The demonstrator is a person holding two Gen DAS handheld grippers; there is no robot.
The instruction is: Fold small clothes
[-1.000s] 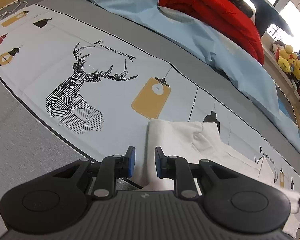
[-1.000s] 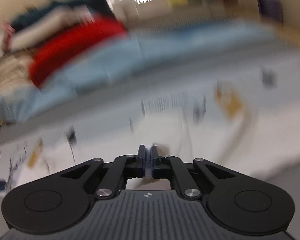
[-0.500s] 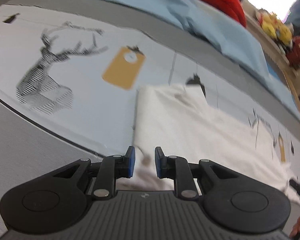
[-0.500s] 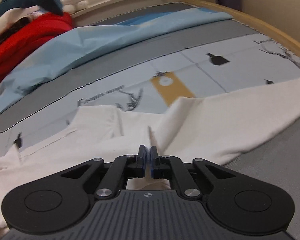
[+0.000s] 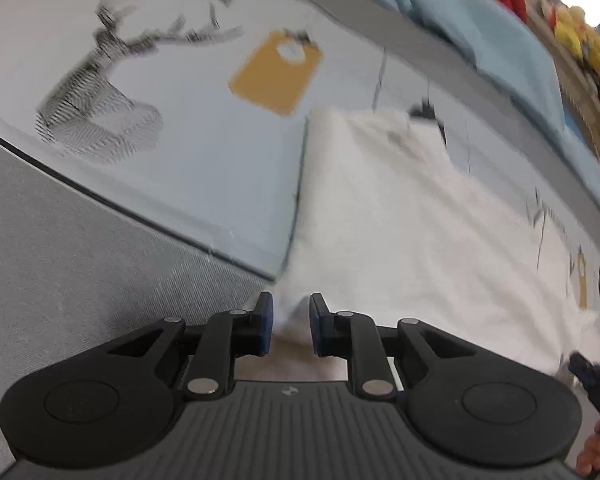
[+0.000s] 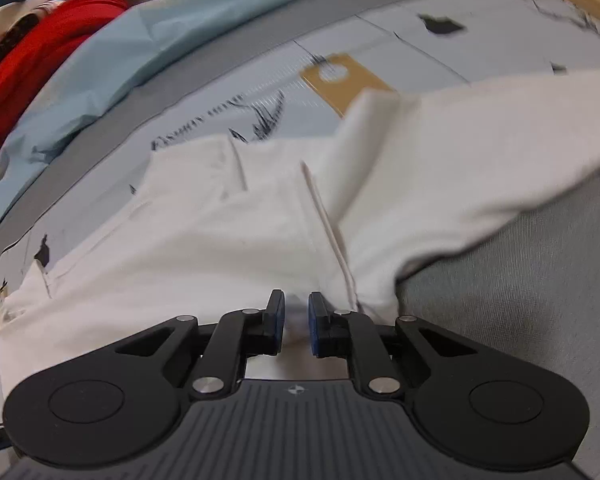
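Note:
A white garment (image 5: 400, 220) lies spread on a printed bedsheet (image 5: 220, 152) with a deer and lamp pattern. My left gripper (image 5: 290, 314) hangs low over the garment's near left corner, its jaws a little apart, with white cloth showing in the gap. In the right wrist view the same garment (image 6: 220, 240) has a long part (image 6: 480, 152) reaching off to the right. My right gripper (image 6: 296, 312) sits at the garment's near edge by a seam. Its jaws are opening, and cloth lies between the pads without being pinched.
Grey bed cover (image 5: 80, 260) borders the printed sheet in front. A light blue sheet (image 6: 180, 28) and a red blanket (image 6: 32, 76) are piled at the back. Plush toys (image 5: 580, 36) sit on a ledge. A hand (image 5: 596, 456) with the other gripper shows at the lower right.
Both grippers have come down closer to the white garment. The right gripper's jaws, shut before, now stand slightly apart. The left gripper's gap is unchanged.

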